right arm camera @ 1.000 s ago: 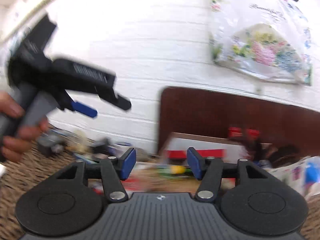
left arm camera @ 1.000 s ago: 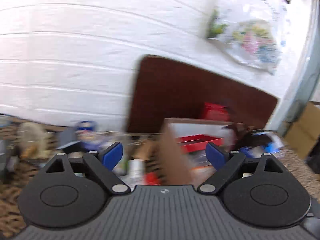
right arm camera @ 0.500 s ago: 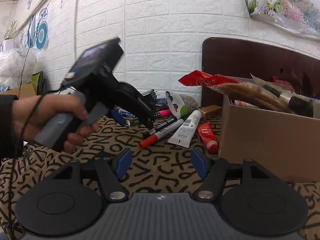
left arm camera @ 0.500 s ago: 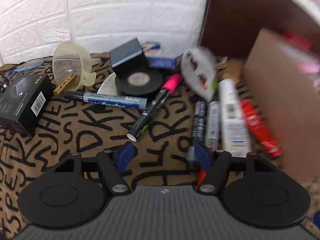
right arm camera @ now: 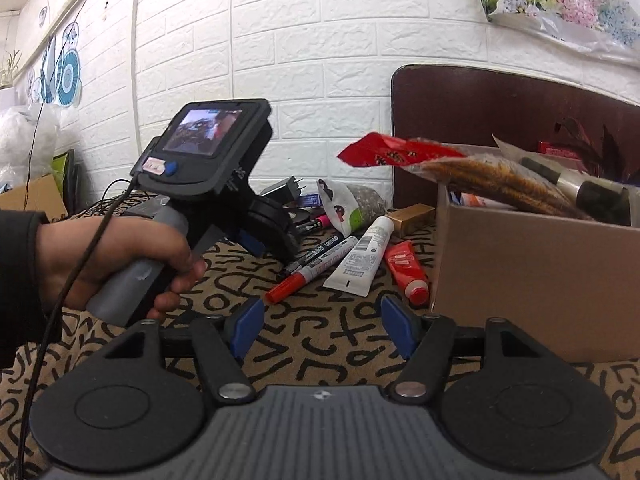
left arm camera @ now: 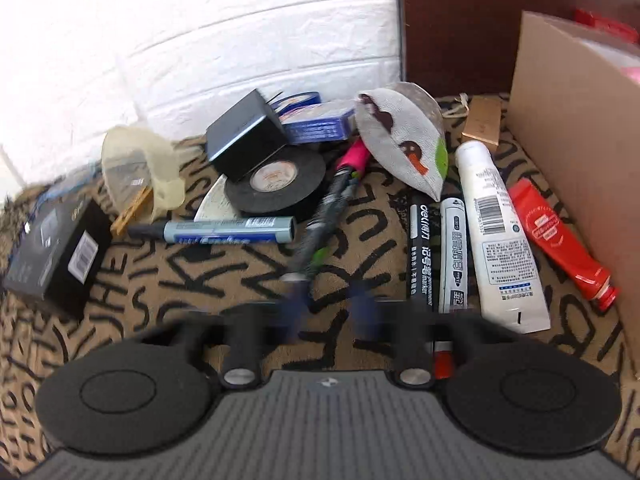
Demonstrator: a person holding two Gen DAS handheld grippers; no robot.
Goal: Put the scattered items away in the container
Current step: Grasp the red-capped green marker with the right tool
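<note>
Closing fast, left gripper (left arm camera: 326,308) jaws now together, blurred, gripping nothing; pink-capped marker (left arm camera: 334,204) lies just ahead on mat, tilted differently than earlier. Right gripper (right arm camera: 322,330) jaws apart, empty, beside cardboard box (right arm camera: 536,280).

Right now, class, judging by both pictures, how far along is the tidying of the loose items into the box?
Partly done: the cardboard box already holds a red packet and other things. In hand: nothing clearly; the right tool is open and empty, the left tool, blurred, hangs low by the pink-capped marker. Left: markers, white tube, red tube, tape roll on the mat.
</note>
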